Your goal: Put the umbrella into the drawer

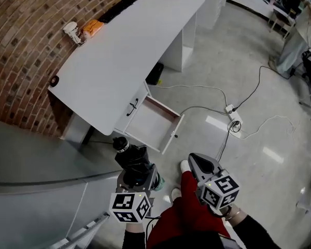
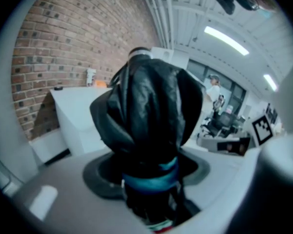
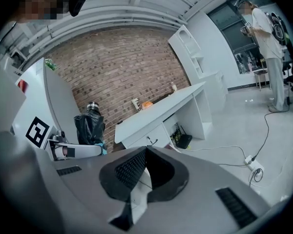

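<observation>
A black folded umbrella [image 1: 131, 158] with a silver cap stands upright in my left gripper [image 1: 138, 179], whose jaws are shut on its lower part near a blue band [image 2: 151, 177]. The umbrella [image 2: 147, 111] fills the left gripper view, and the umbrella [image 3: 90, 127] also shows at the left of the right gripper view. Ahead, the white desk [image 1: 119, 51] has its drawer [image 1: 151, 122] pulled open and empty, about a step from both grippers. My right gripper [image 1: 195, 160] hangs beside the left one, and its jaws [image 3: 144, 152] are shut with nothing in them.
A cup [image 1: 72, 32] and an orange item [image 1: 92, 27] sit at the desk's back edge by the brick wall. A power strip [image 1: 233, 119] with cables lies on the floor to the right. A black box [image 1: 155, 74] sits under the desk. A person [image 3: 266, 43] stands far right.
</observation>
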A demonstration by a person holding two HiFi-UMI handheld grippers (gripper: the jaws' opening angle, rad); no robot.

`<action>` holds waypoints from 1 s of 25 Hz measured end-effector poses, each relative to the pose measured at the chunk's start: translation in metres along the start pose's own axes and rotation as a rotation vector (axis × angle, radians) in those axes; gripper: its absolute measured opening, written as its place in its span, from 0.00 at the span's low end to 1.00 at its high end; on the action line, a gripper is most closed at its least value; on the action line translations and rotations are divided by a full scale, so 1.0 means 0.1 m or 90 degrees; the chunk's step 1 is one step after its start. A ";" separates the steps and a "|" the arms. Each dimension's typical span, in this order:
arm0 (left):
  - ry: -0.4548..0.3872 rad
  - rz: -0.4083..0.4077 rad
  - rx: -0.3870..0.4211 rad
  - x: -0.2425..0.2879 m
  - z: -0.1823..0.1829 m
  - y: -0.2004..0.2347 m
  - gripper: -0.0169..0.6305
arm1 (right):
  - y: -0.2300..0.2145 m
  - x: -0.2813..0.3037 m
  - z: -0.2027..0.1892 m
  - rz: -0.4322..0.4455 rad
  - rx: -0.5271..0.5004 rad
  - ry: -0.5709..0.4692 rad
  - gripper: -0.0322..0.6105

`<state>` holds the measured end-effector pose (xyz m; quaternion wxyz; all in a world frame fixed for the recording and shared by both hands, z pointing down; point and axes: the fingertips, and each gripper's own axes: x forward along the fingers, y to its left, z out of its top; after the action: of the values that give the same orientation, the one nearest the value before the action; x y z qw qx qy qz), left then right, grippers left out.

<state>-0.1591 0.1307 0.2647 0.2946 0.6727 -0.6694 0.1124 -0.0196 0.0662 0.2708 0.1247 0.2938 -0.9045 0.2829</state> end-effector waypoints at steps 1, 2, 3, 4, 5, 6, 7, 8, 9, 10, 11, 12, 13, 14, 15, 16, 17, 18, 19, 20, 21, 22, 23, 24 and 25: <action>0.007 0.000 -0.002 0.10 -0.01 0.01 0.45 | -0.06 0.07 -0.03 0.000 0.000 0.008 0.05; 0.014 0.000 -0.003 0.20 -0.03 0.01 0.45 | -0.11 0.15 -0.05 0.001 0.002 0.016 0.05; 0.023 0.000 -0.002 0.29 -0.05 0.02 0.45 | -0.17 0.22 -0.07 0.002 0.003 0.024 0.05; 0.033 0.000 0.000 0.39 -0.08 0.02 0.45 | -0.22 0.29 -0.09 0.002 0.004 0.029 0.05; 0.042 0.000 0.004 0.48 -0.10 0.03 0.45 | -0.29 0.36 -0.11 0.002 0.005 0.032 0.05; 0.051 0.000 0.009 0.58 -0.11 0.03 0.45 | -0.35 0.42 -0.13 0.002 0.007 0.036 0.05; 0.059 0.001 0.013 0.67 -0.13 0.04 0.45 | -0.41 0.49 -0.14 0.002 0.012 0.040 0.05; 0.066 0.001 0.016 0.77 -0.16 0.05 0.45 | -0.48 0.56 -0.16 0.001 0.017 0.044 0.05; 0.073 0.002 0.017 0.86 -0.18 0.06 0.45 | -0.55 0.63 -0.17 0.000 0.023 0.048 0.05; 0.080 0.003 0.017 0.96 -0.21 0.08 0.45 | -0.61 0.69 -0.19 0.000 0.029 0.051 0.05; 0.086 0.005 0.017 1.05 -0.23 0.10 0.45 | -0.68 0.76 -0.22 0.000 0.034 0.054 0.05; 0.091 0.008 0.017 1.15 -0.26 0.13 0.45 | -0.74 0.83 -0.24 0.000 0.038 0.057 0.05; 0.097 0.011 0.017 1.24 -0.28 0.16 0.45 | -0.81 0.91 -0.27 0.001 0.041 0.060 0.05; 0.102 0.014 0.018 1.33 -0.31 0.19 0.45 | -0.87 0.98 -0.30 0.001 0.044 0.064 0.05; 0.108 0.015 0.018 1.42 -0.35 0.22 0.45 | -0.94 1.05 -0.34 0.000 0.047 0.069 0.05; 0.114 0.015 0.019 1.52 -0.39 0.24 0.45 | -1.01 1.11 -0.38 -0.001 0.049 0.074 0.05; 0.121 0.015 0.020 1.61 -0.42 0.26 0.45 | -1.08 1.18 -0.42 -0.002 0.052 0.079 0.05; 0.127 0.014 0.021 1.71 -0.46 0.29 0.45 | -1.14 1.24 -0.46 -0.003 0.053 0.084 0.05; 0.133 0.014 0.023 1.80 -0.50 0.31 0.45 | -1.19 1.30 -0.51 -0.004 0.053 0.089 0.05; 0.138 0.015 0.024 1.88 -0.53 0.34 0.45 | -1.25 1.37 -0.55 -0.005 0.053 0.094 0.05; 0.142 0.016 0.026 1.97 -0.56 0.37 0.45 | -1.30 1.43 -0.60 -0.005 0.055 0.099 0.05; 0.145 0.018 0.027 2.05 -0.59 0.40 0.45 | -1.34 1.49 -0.65 -0.004 0.057 0.104 0.05; 0.148 0.021 0.027 2.12 -0.62 0.43 0.45 | -1.37 1.55 -0.70 -0.003 0.058 0.108 0.05; 0.150 0.022 0.026 2.20 -0.65 0.46 0.45 | -1.41 1.61 -0.75 -0.002 0.059 0.112 0.05; 0.153 0.022 0.025 2.27 -0.69 0.49 0.45 | -1.44 1.66 -0.80 -0.003 0.059 0.116 0.05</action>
<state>-0.1721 -0.0176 0.4555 0.3577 0.6484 -0.6384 0.2100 -0.0603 -0.0603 0.4637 0.1930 0.2742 -0.8747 0.3499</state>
